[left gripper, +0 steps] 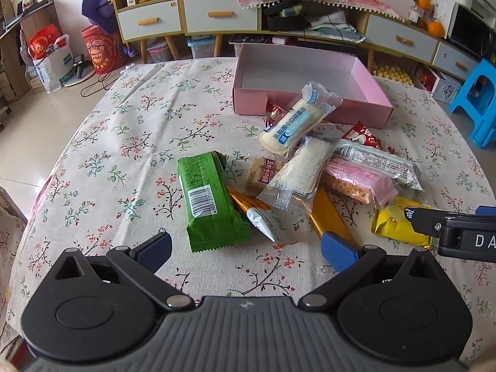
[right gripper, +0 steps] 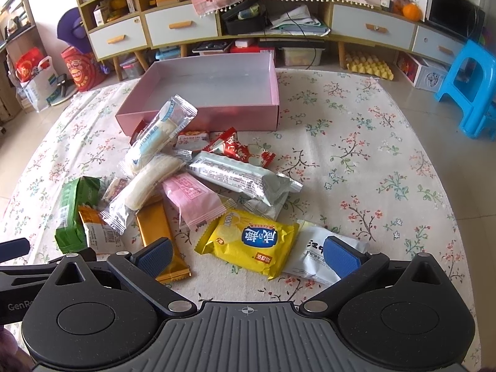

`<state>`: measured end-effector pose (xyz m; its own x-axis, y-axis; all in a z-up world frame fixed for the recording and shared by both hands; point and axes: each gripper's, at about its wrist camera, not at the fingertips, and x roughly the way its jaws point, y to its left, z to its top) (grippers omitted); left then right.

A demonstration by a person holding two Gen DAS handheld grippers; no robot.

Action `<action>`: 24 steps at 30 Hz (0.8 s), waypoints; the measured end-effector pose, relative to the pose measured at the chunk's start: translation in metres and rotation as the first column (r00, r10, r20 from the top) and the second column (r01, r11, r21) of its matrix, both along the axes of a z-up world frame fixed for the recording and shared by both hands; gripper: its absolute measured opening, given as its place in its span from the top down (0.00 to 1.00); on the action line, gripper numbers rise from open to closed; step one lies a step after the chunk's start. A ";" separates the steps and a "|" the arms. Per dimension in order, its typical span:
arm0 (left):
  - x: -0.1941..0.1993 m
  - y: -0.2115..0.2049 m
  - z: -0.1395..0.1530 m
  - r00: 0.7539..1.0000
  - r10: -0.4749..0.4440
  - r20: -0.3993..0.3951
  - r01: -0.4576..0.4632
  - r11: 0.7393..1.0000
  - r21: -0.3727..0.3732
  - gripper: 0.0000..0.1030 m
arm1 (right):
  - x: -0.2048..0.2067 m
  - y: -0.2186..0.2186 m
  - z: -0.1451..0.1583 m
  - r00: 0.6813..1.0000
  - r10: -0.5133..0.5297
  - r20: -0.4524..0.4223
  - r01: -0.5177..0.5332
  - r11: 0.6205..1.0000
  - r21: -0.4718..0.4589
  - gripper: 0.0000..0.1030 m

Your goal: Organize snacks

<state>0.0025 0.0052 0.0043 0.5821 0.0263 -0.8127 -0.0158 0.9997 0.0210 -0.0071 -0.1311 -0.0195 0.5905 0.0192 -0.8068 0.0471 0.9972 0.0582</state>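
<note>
Snacks (right gripper: 198,192) are lying heaped on the floral tablecloth (right gripper: 372,155) just in front of the empty pink box (right gripper: 198,114); you are holding both the left gripper (left gripper: 246,249) and right gripper (right gripper: 248,252) spread wide, gripping nothing.

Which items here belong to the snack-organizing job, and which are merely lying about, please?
Job:
pink box
green packet
yellow packet
pink packet
gold bar
white bread packet

Lying about:
blue stool
oranges
egg tray
red bag
</note>
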 end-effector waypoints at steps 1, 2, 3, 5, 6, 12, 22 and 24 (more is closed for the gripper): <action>0.000 0.000 0.000 1.000 0.000 0.000 0.000 1.000 -0.001 0.00 | 0.000 -0.001 0.000 1.000 -0.001 -0.002 0.001 1.000 0.003 0.00; 0.001 0.001 0.000 1.000 -0.001 0.000 0.001 1.000 -0.002 0.00 | 0.001 -0.001 0.000 1.000 -0.002 -0.002 0.002 1.000 0.006 0.00; 0.000 0.001 0.000 1.000 -0.002 0.000 0.002 1.000 -0.004 0.00 | 0.001 -0.002 0.000 1.000 -0.001 -0.002 0.001 1.000 0.009 0.00; 0.001 0.002 -0.001 1.000 -0.001 0.000 0.001 1.000 -0.006 0.00 | 0.001 -0.002 0.000 1.000 0.005 -0.005 -0.005 1.000 0.010 0.00; 0.001 0.002 -0.001 1.000 -0.001 0.001 0.001 1.000 -0.005 0.00 | 0.001 -0.002 0.001 1.000 0.009 -0.007 -0.009 1.000 0.012 0.00; 0.002 0.005 -0.002 1.000 0.006 0.006 -0.006 1.000 -0.008 0.00 | 0.002 -0.004 0.000 1.000 0.019 -0.020 -0.018 1.000 0.022 0.00; 0.003 0.006 -0.002 1.000 0.004 0.011 -0.004 1.000 -0.012 0.00 | 0.004 -0.004 0.000 0.999 0.025 -0.029 -0.024 0.999 0.031 0.00; 0.003 0.006 -0.002 1.000 0.005 0.011 -0.005 1.000 -0.013 0.00 | 0.004 -0.004 -0.001 0.999 0.028 -0.031 -0.027 0.999 0.030 0.00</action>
